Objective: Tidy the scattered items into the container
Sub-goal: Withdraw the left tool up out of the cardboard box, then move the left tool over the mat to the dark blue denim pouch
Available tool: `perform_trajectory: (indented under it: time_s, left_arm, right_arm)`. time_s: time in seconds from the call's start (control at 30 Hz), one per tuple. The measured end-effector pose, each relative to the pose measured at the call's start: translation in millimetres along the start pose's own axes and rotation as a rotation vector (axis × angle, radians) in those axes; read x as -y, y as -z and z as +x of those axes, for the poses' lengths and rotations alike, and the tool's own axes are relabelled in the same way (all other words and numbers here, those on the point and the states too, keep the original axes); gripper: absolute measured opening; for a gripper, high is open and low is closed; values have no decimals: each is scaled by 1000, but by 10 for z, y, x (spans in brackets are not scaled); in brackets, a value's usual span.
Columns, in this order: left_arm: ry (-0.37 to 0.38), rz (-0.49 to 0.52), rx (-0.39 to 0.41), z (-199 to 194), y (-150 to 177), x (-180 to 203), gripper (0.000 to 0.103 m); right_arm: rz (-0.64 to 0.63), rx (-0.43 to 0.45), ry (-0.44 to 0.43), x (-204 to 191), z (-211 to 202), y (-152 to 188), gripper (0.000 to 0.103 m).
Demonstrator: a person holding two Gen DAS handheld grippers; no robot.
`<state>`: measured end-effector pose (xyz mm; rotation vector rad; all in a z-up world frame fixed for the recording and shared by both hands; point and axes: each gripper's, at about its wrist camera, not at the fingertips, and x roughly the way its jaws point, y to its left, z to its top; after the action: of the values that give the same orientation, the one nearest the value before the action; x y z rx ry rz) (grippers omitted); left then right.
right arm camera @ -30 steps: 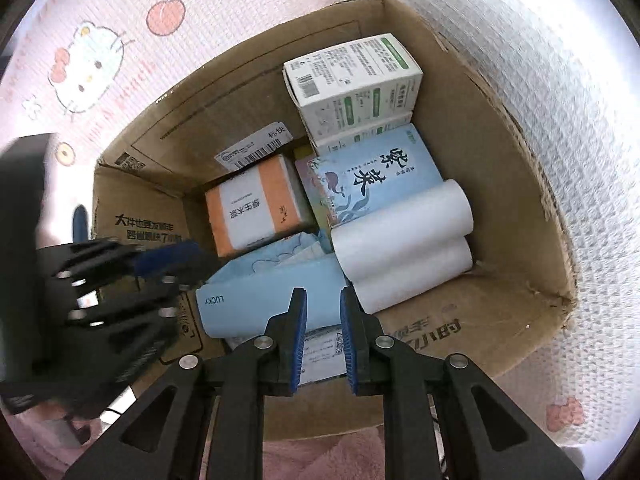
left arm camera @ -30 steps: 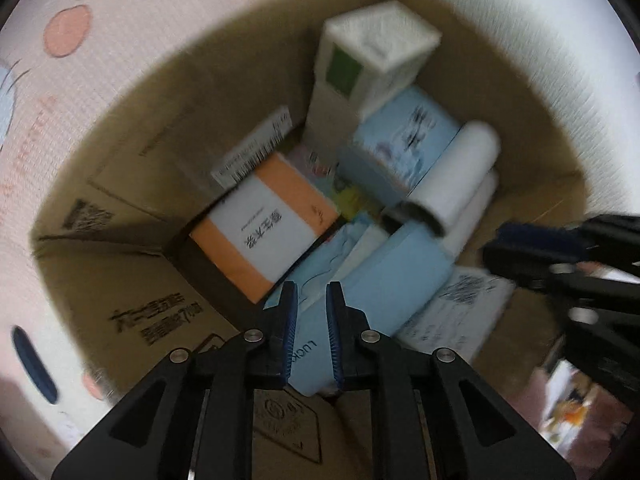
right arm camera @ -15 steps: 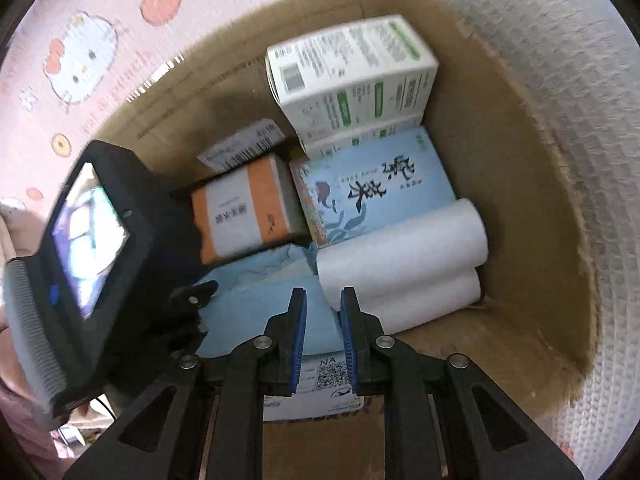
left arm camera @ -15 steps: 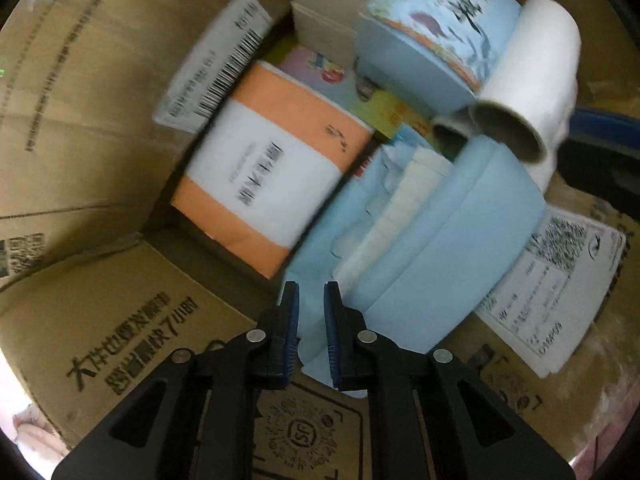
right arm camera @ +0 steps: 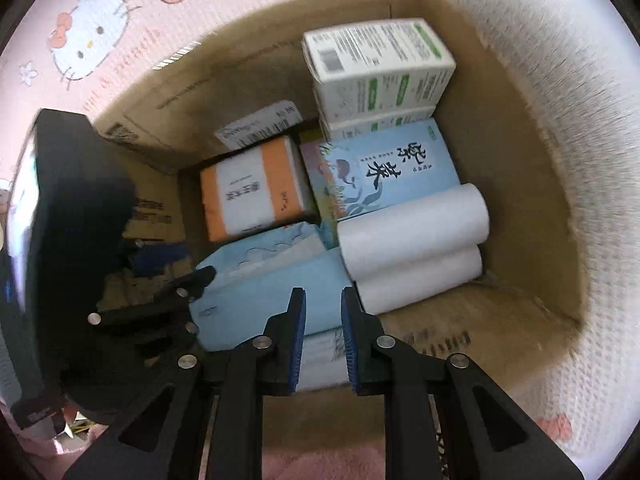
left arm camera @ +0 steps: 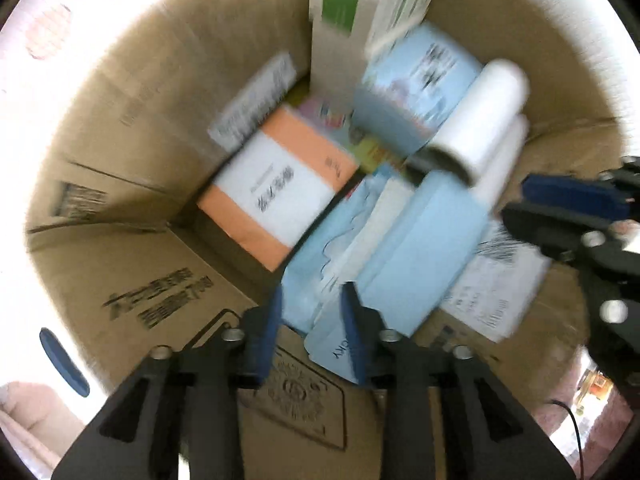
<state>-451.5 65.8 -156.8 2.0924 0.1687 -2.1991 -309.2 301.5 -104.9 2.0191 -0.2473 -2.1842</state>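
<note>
Box (right arm camera: 520, 184) nearly full: cartons, orange pack, two rolls, blue pack (left arm camera: 412, 256) all inside. Nothing loose seen outside; task judged near done. Blue pack flat at near edge, long axis running from near left corner toward rolls (right arm camera: 412, 240). Left gripper (left arm camera: 314, 320) opening, nothing pinched. Right gripper (right arm camera: 323, 336) nearly closed, empty.

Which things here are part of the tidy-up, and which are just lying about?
Job:
- cardboard box
- light blue pack, between the opening left tongs, pads off it
- orange pack
- white rolls
- green-and-white cartons
- blue tissue box

Lying about:
- pink cartoon cloth
- white textured cloth
</note>
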Motion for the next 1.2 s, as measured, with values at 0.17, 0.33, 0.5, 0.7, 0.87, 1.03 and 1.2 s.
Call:
perform_trajectory:
  time_s: [0.17, 0.33, 0.5, 0.7, 0.87, 1.03, 1.2]
  left_arm:
    - [0, -33, 200, -551, 270, -99, 50]
    - [41, -103, 329, -919, 649, -362, 50]
    - [76, -166, 442, -1052, 981, -539, 51]
    - [91, -224, 522, -1074, 1552, -1052, 51]
    - [64, -337, 575, -935, 2099, -1607, 51]
    - [35, -481, 557, -583, 2774, -2214, 51]
    - [73, -706, 566, -151, 3493, -2857, 51]
  right_arm:
    - [-32, 62, 89, -200, -343, 188, 50]
    - [-24, 92, 103, -393, -601, 426, 51]
    - [-67, 145, 148, -824, -655, 655, 56]
    - [-175, 197, 146, -1459, -579, 883, 61]
    - [-244, 224, 74, -1926, -301, 963, 62]
    - [-288, 240, -67, -2368, 121, 1009, 63]
    - [-347, 252, -199, -2857, 671, 986, 63]
